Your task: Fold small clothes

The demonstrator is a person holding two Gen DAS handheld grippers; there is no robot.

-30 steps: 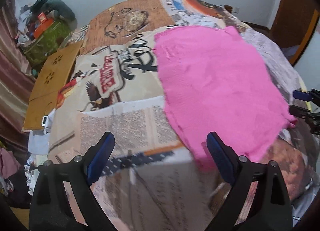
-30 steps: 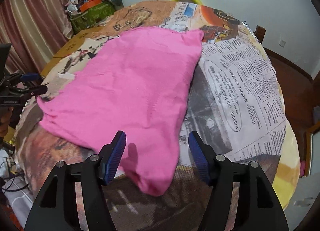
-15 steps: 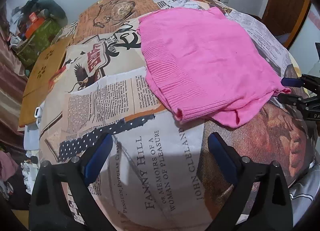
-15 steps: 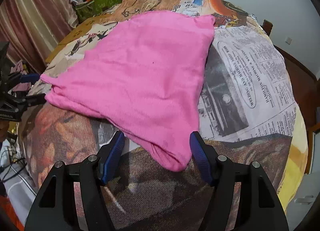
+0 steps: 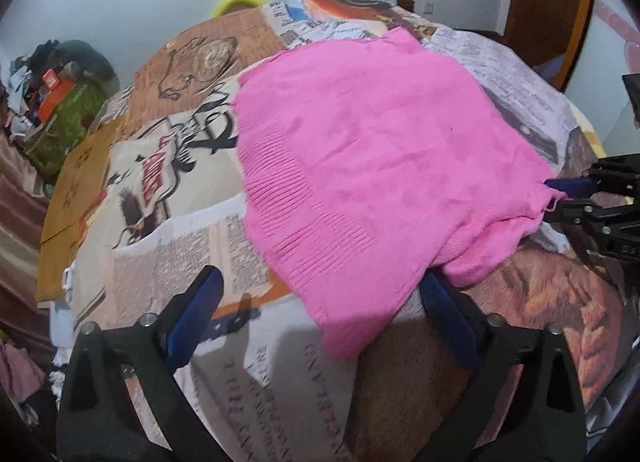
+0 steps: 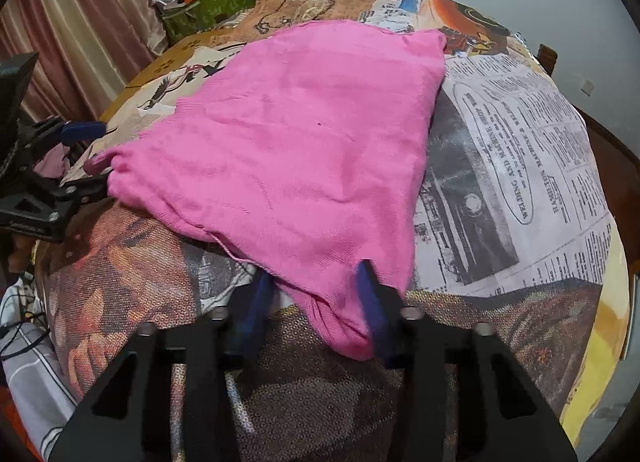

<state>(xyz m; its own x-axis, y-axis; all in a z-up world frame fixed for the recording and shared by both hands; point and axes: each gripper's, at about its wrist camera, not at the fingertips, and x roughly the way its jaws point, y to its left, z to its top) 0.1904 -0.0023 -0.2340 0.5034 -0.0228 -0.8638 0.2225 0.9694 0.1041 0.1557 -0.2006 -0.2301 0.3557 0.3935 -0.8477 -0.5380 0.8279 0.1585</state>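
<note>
A pink knit garment (image 5: 368, 165) lies spread on a table covered in newspaper-print cloth (image 5: 224, 254); it also shows in the right wrist view (image 6: 304, 157). My left gripper (image 5: 320, 318) is open, its fingers on either side of the garment's near left corner. My right gripper (image 6: 316, 302) has its fingers partly closed around the near right corner, the cloth between them but not pinched tight. Each gripper shows in the other's view, the right gripper (image 5: 576, 197) at the right edge, the left gripper (image 6: 76, 165) at the left edge.
A cardboard sheet (image 5: 68, 189) lies at the table's left side. A cluttered green box (image 5: 60, 117) stands beyond it near curtains (image 6: 72, 29). A yellow object (image 5: 238, 1) sits behind the far edge. A wooden door (image 5: 548, 1) is at far right.
Both grippers have moved forward to the garment's near corners. The right gripper's fingers have narrowed around its corner. The garment's near edge now reaches between the left fingers.
</note>
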